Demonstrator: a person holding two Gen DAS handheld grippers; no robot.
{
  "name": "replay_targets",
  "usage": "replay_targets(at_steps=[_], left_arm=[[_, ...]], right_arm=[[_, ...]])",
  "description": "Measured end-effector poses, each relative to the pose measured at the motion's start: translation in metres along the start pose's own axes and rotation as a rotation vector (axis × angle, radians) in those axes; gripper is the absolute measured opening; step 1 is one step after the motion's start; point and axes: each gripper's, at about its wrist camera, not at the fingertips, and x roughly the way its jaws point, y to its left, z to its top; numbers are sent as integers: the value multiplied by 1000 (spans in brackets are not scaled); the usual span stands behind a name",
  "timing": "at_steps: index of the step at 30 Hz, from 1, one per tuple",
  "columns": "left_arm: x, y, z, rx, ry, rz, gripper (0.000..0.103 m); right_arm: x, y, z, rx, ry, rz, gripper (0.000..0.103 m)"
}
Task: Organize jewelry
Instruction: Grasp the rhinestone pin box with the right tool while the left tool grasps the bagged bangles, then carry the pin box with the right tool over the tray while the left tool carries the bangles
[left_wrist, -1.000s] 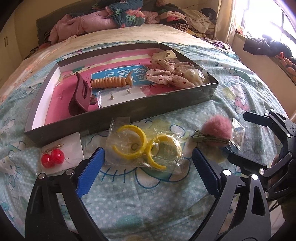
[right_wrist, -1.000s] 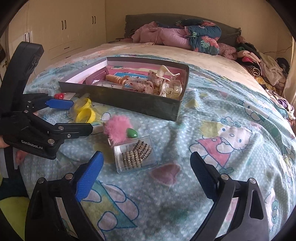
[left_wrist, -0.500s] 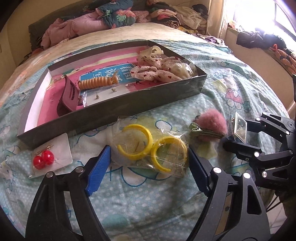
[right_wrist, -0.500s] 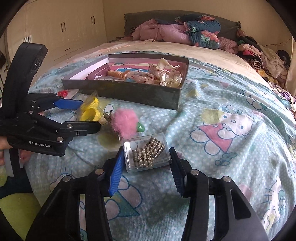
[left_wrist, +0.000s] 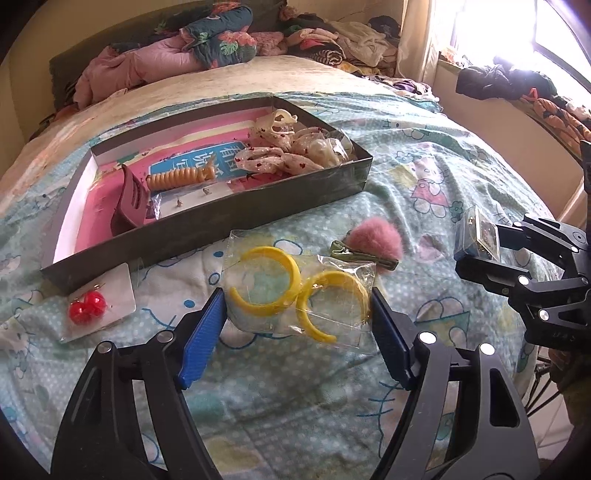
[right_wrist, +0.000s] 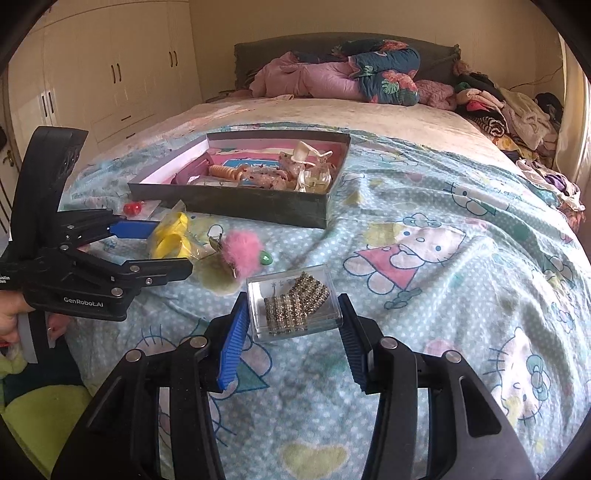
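Left wrist view: a shallow dark tray (left_wrist: 207, 225) lies on the bed (left_wrist: 424, 206) ahead of the left tongs (left_wrist: 297, 314). It holds one maroon claw clip (left_wrist: 129, 203) at its left, one orange spiral hair tie (left_wrist: 177, 179) just beside that, and a heap of pale, red-dotted fabric pieces (left_wrist: 288, 158) at its right end. The left tongs are spread wide; their blue pads flank a clear bag of yellow hoops (left_wrist: 295, 295), two hoops counted, close against the bag's edges; contact cannot be confirmed. To their left lies one card with red bead earrings (left_wrist: 88, 302). Ahead and right lies one pink pompom clip (left_wrist: 373, 243). Further right, the right tongs (left_wrist: 480, 247) carry a clear box above the bed.

Right wrist view: the right tongs (right_wrist: 291, 321) are part closed, clamping the clear box of rhinestone pieces (right_wrist: 295, 299) between both blue pads. The pompom clip (right_wrist: 242, 253) lies just beyond the box, the hoop bag (right_wrist: 171, 236) to its left between the left tongs' (right_wrist: 162, 247) fingers, and the tray (right_wrist: 258, 206) further ahead.
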Motion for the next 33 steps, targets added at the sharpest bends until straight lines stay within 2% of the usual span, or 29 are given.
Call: replay_targets(at_steps=[13,23,33], left_arm=[[-29,1,6,-15,-57,-13,67],[-50,25,11,-62,-102,12,67],[-58,56,11,-113,-128,42,67]], right_arm=[[-20,12,18,-11,-43,8,46],[-22,30,36,-42,-68,22,46],[-7,43,57,-62,-70,33,46]])
